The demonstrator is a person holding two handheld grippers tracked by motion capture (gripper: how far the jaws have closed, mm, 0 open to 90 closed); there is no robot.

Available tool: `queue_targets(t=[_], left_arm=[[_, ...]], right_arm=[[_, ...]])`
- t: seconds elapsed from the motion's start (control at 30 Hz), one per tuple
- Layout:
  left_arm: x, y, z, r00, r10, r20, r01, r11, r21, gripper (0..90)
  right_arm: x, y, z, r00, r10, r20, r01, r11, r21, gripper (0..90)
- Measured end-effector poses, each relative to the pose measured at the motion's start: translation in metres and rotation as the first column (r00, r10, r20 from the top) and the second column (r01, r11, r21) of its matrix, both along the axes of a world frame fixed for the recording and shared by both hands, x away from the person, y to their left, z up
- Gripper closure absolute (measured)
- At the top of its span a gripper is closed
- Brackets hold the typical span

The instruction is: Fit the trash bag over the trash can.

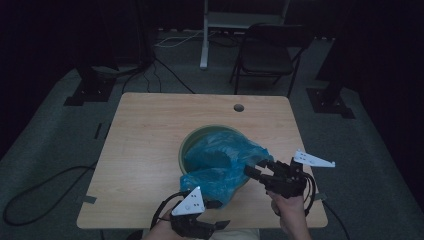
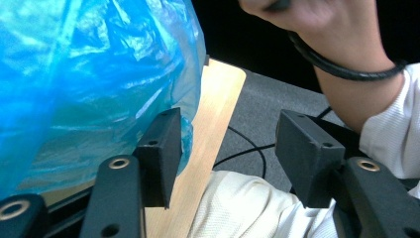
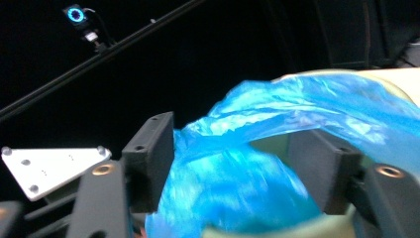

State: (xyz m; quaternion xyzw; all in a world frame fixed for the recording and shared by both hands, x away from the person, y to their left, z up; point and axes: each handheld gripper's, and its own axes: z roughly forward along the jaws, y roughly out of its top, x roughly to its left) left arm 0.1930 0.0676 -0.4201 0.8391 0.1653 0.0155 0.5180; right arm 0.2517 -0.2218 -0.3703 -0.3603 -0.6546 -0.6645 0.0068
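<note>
Two grippers work a blue bag [image 1: 220, 165] draped over the bin [image 1: 187, 142] mid-table: left gripper [image 1: 202, 220] gapes beside its hem, right gripper [image 1: 260, 172] straddles plastic, jaws apart. Lining looks underway; next, pinch and spread.

The blue bag [image 1: 220, 162] covered most of the bowl [image 1: 187, 142], so you couldn't see inside it. Near the bag, your left gripper [image 1: 212, 215] was cut off by the bottom edge. In the right gripper view, the bag [image 3: 233, 193] was blurred between the jaws.
</note>
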Motion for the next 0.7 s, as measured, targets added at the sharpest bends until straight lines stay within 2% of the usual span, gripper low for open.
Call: queue_targets(t=[0.03, 0.07, 0.1, 0.13, 0.17, 0.2, 0.23, 0.3, 0.33, 0.37, 0.4, 0.43, 0.5, 0.53, 0.6, 0.63, 0.7], left_arm=[[0.001, -0.001, -0.001, 1.0000, 0.003, 0.000, -0.003, 1.0000, 0.002, 48.2], [0.001, -0.001, -0.001, 1.0000, 0.005, 0.000, -0.005, 1.0000, 0.004, 50.6], [0.002, 0.000, -0.003, 0.9999, 0.014, 0.003, -0.014, 0.9999, -0.001, 60.2], [0.002, 0.000, -0.005, 0.9997, 0.025, 0.003, -0.025, 0.9996, 0.008, 65.0], [0.003, 0.001, -0.007, 0.9994, 0.035, 0.007, -0.035, 0.9993, 0.015, 85.5], [0.003, 0.003, -0.009, 0.9983, 0.057, 0.008, -0.057, 0.9983, 0.013, 85.5], [0.004, 0.005, -0.013, 0.9986, 0.052, -0.007, -0.052, 0.9983, 0.025, 90.0], [0.003, 0.007, -0.018, 0.9979, 0.064, -0.013, -0.063, 0.9975, 0.033, 90.0], [0.003, 0.009, -0.022, 0.9980, 0.049, -0.038, -0.049, 0.9985, 0.025, 90.0], [0.002, 0.013, -0.024, 0.9964, 0.071, -0.046, -0.070, 0.9973, 0.020, 90.0], [0.003, 0.015, -0.024, 0.9955, 0.071, -0.062, -0.071, 0.9974, 0.014, 90.0], [0.004, 0.018, -0.025, 0.9945, 0.048, -0.094, -0.048, 0.9989, 0.004, 87.8], [0.001, 0.022, -0.024, 0.9928, 0.058, -0.105, -0.059, 0.9982, -0.004, 63.8], [0.000, 0.024, -0.022, 0.9923, 0.042, -0.116, -0.043, 0.9991, -0.006, 54.7], [-0.006, 0.032, -0.013, 0.9932, 0.049, -0.106, -0.050, 0.9987, -0.006, 46.8], [-0.008, 0.038, -0.005, 0.9945, 0.049, -0.093, -0.050, 0.9987, -0.013, 45.7], [-0.010, 0.048, 0.008, 0.9944, 0.090, -0.055, -0.092, 0.9955, -0.022, 44.3]], right_arm=[[0.004, 0.002, 0.002, 1.0000, -0.003, 0.006, 0.003, 0.9998, -0.020, 47.9], [0.008, 0.004, 0.003, 0.9998, -0.010, 0.015, 0.010, 0.9989, -0.046, 66.7], [0.012, 0.005, 0.004, 0.9991, -0.027, 0.033, 0.030, 0.9958, -0.086, 77.2], [0.016, 0.005, 0.005, 0.9981, -0.047, 0.039, 0.051, 0.9928, -0.109, 83.5], [0.026, 0.003, 0.004, 0.9974, -0.061, 0.039, 0.066, 0.9884, -0.136, 89.6], [0.026, 0.003, 0.004, 0.9974, -0.061, 0.039, 0.066, 0.9884, -0.136, 89.6], [0.031, 0.001, 0.004, 0.9954, -0.086, 0.042, 0.092, 0.9843, -0.151, 89.7], [0.041, -0.005, 0.001, 0.9939, -0.108, 0.023, 0.110, 0.9820, -0.153, 89.8], [0.045, -0.009, -0.002, 0.9918, -0.127, 0.013, 0.128, 0.9798, -0.154, 89.9], [0.047, -0.012, -0.004, 0.9916, -0.130, 0.003, 0.129, 0.9796, -0.155, 89.8], [0.049, -0.014, -0.008, 0.9914, -0.130, -0.008, 0.128, 0.9795, -0.156, 89.8], [0.049, -0.014, -0.009, 0.9910, -0.134, -0.011, 0.130, 0.9784, -0.160, 89.8], [0.049, -0.015, -0.012, 0.9899, -0.141, -0.018, 0.136, 0.9777, -0.160, 89.8], [0.049, -0.016, -0.013, 0.9904, -0.136, -0.022, 0.131, 0.9793, -0.154, 89.9], [0.048, -0.016, -0.012, 0.9900, -0.140, -0.014, 0.136, 0.9773, -0.162, 89.8], [0.047, -0.016, -0.011, 0.9897, -0.143, -0.008, 0.139, 0.9761, -0.167, 89.8], [0.047, -0.017, -0.009, 0.9889, -0.149, -0.002, 0.146, 0.9750, -0.167, 89.9]])
